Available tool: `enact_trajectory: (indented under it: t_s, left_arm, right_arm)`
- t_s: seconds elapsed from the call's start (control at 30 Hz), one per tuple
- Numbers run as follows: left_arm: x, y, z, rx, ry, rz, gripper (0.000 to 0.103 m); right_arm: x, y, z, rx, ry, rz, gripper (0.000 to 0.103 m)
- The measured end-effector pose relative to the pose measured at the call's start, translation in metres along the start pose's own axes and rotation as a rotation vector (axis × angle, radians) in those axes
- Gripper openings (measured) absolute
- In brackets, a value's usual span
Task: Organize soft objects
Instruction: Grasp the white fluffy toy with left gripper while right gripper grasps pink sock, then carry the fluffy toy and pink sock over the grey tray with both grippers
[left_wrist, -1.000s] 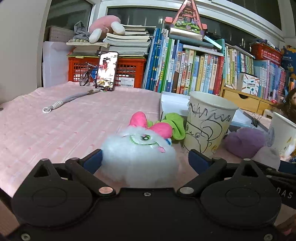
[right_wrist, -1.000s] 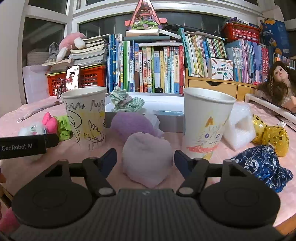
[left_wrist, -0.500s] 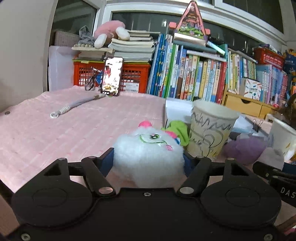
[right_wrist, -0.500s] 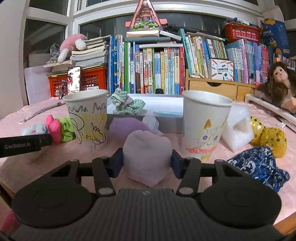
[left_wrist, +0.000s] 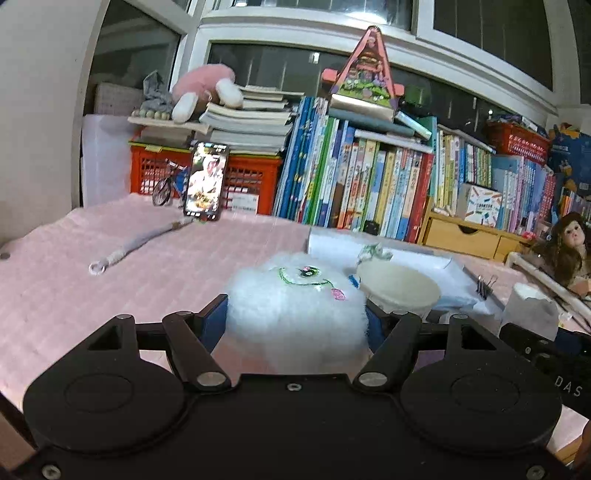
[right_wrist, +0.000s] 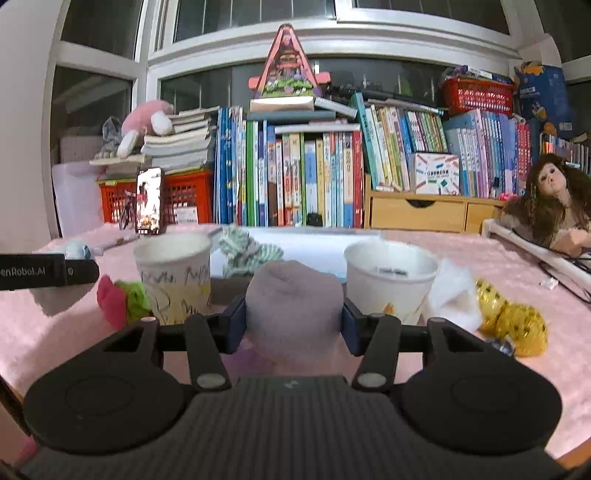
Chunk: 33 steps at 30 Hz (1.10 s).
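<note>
L wrist view: my left gripper (left_wrist: 295, 317) is clamped on the white fluffy toy (left_wrist: 295, 306), blue pads pressing into the fur on both sides, embroidered face up. Grip is wide bc the toy is bulky; the fur squashes, so I judge it secure enough w/o more squeeze. Toy hangs clear of the pink tablecloth (left_wrist: 110, 295). Just ahead & right of the fingertips sits the doodled paper cup (left_wrist: 397, 288), mouth open to me, prob the drop spot. Far right edge: the other rig's body w/ its pale load (left_wrist: 530, 310). Phone (left_wrist: 205, 182) leans on the red crate, well beyond.

R wrist view: right gripper (right_wrist: 293, 319) is closed tight on the lilac rolled cloth (right_wrist: 293, 306), pads denting its sides, roll upright w/ its folded top showing. Held mid-body so it won't unroll, I'd say. Ahead-right, nearly touching the right finger: the white paper cup (right_wrist: 391, 280), likely its target. Ahead-left: the doodled cup (right_wrist: 173, 277), w/ the pink-green scrunchies (right_wrist: 122, 299) beside it. Left rig's arm (right_wrist: 44, 271) pokes in from far left. Gold pouches (right_wrist: 513, 317) lie off right, untouched.

Next I'd guess: each load over its cup rim, then let go.
</note>
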<state>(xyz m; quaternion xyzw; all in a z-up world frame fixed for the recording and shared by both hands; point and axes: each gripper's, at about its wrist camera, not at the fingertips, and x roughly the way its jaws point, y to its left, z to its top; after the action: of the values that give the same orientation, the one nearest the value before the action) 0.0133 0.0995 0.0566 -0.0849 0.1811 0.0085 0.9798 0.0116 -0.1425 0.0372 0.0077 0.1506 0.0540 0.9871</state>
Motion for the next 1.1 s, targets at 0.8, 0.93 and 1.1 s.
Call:
enact_trajectory:
  t_s: [0.8, 0.93, 1.1]
  left_arm:
    - [0.060, -0.048, 0.090, 0.107, 0.035, -0.100, 0.070]
    - [0.086, -0.055, 0.102, 0.119, 0.111, -0.123, 0.070]
    - [0.118, -0.058, 0.118, 0.111, 0.194, -0.124, 0.070]
  right_arm:
    - [0.032, -0.041, 0.083, 0.064, -0.002, 0.016, 0.056]
    - [0.049, -0.047, 0.091, 0.054, 0.037, 0.009, 0.056]
    - [0.075, -0.059, 0.106, 0.050, 0.108, 0.012, 0.056]
